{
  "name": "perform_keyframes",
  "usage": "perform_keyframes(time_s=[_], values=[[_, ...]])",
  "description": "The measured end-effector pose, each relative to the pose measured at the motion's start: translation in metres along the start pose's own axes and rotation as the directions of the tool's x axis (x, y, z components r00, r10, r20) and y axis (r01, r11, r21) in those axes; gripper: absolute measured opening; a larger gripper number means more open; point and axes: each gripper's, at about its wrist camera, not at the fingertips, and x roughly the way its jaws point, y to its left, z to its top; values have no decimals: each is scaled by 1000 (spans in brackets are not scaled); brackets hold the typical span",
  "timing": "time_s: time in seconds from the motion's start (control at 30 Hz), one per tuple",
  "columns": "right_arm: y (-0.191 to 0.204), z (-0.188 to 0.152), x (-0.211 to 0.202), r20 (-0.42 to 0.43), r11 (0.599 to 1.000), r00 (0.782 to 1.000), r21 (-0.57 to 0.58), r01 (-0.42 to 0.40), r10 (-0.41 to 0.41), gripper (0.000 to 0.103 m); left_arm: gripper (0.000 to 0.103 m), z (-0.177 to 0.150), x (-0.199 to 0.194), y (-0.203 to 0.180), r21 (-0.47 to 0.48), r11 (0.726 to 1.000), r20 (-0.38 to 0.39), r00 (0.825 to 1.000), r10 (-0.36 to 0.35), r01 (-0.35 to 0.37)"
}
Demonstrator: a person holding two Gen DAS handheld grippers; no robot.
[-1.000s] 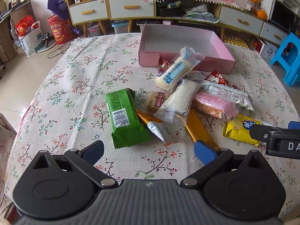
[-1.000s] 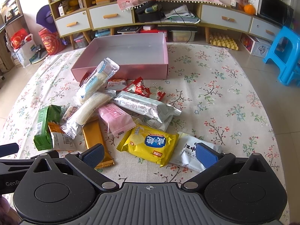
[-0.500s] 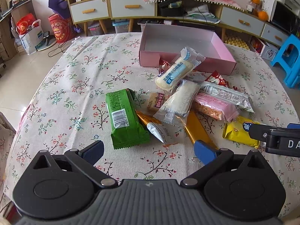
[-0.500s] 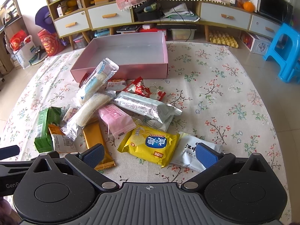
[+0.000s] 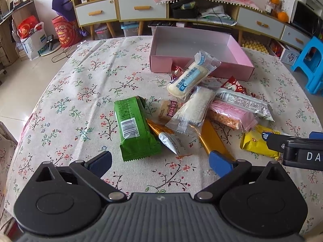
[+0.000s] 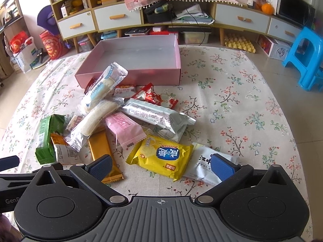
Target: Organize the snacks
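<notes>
Several wrapped snacks lie in a heap on the floral tablecloth in front of an empty pink box (image 5: 222,68) (image 6: 141,76). A green pack (image 5: 133,129) (image 6: 47,139) lies at the heap's left. A yellow pack (image 6: 163,157) (image 5: 256,143) and a white pack (image 6: 203,167) lie at the near right. My left gripper (image 5: 160,162) is open and empty, just short of the green pack. My right gripper (image 6: 161,165) is open and empty, its fingers either side of the yellow pack's near edge, above it.
The table's edge curves round on the left (image 5: 40,92) and the right (image 6: 282,104). Low cabinets (image 6: 119,18) stand behind the table. A blue stool (image 6: 306,58) stands at the right. Each gripper shows at the side edge of the other's view.
Both grippers have crept slightly forward toward the heap. No snack has moved.
</notes>
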Motion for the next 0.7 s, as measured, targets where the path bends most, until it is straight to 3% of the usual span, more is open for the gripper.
perform_keyframes(time_s=[0.7], values=[[-1,2,1,-8,1000,1000,10,-12,12,103,103,2,1,4,-7,1000,11,1000,0,0]])
